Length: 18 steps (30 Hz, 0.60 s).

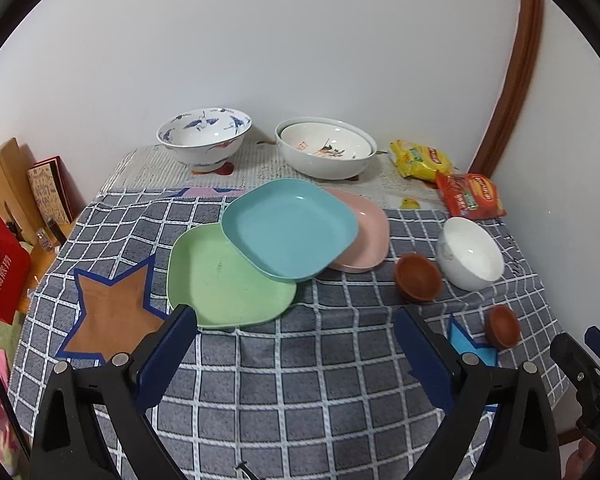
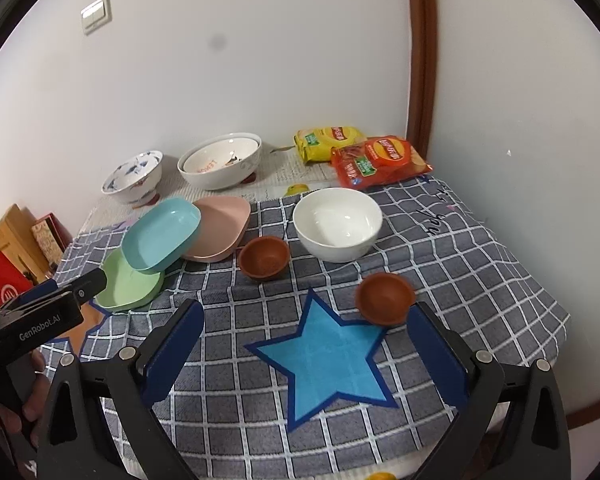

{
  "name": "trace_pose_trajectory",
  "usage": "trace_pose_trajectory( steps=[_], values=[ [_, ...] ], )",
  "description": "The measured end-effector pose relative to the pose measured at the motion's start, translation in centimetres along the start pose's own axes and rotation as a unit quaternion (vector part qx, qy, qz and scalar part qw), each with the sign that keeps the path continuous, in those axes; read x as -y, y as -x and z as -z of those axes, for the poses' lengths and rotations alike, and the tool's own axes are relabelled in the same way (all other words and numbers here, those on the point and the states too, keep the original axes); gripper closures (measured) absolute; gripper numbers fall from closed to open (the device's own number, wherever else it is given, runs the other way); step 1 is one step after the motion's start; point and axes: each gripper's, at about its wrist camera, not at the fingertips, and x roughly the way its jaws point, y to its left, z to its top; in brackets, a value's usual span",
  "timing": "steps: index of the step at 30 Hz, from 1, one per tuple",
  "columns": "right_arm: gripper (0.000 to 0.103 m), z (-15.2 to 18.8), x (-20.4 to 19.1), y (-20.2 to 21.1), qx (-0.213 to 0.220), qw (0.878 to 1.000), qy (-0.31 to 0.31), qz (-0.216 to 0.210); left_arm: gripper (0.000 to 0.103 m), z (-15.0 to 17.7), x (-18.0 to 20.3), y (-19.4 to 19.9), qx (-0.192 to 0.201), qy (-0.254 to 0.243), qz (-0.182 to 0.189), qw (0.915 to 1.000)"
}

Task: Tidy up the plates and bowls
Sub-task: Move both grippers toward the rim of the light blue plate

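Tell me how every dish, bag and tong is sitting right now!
Left tongs: open, empty.
Right tongs: open, empty.
Blue plate: leaning across the green and pink plates.
Green plate: flat, partly under the blue one.
Pink plate: partly under the blue one.
White bowl: upright, empty.
Brown bowls: upright, apart.
Crane bowl: upright.
Big bowl: holds another bowl.
Snack bags: lying overlapped.

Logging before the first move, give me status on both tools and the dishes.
Left tool open, empty, near green plate. Right tool open, empty, by a brown bowl. Blue plate overlaps green and pink plate. Nothing stacked yet; path clear.
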Motion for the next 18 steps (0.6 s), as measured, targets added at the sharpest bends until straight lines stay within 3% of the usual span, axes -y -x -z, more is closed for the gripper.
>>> trace_pose_trajectory(
  steps=[5, 12, 16, 18],
  values=[
    [0.005, -0.9, -1.3, -2.1, -0.011, 1.0, 0.004, -0.009, 0.007, -0.8, -1.2, -2.1, -0.01, 0.001, -0.004, 0.9999],
    [0.011, -1.9, -3.1, -5.4, -0.031, 0.999, 0.008, -0.026, 0.018, -2.1, -3.0, -4.9, -0.022, 0.005, -0.014, 0.9996],
    [0.02, -2.4, -4.1, -7.2, -0.041, 0.999, 0.014, -0.032, 0.022, -2.6, -3.7, -6.5, -0.03, 0.005, -0.014, 0.9994],
    [0.024, -2.7, -4.5, -8.0, -0.044, 0.998, 0.014, -0.034, 0.03, -2.8, -3.9, -7.1, -0.034, 0.006, -0.011, 0.9993]
  ],
)
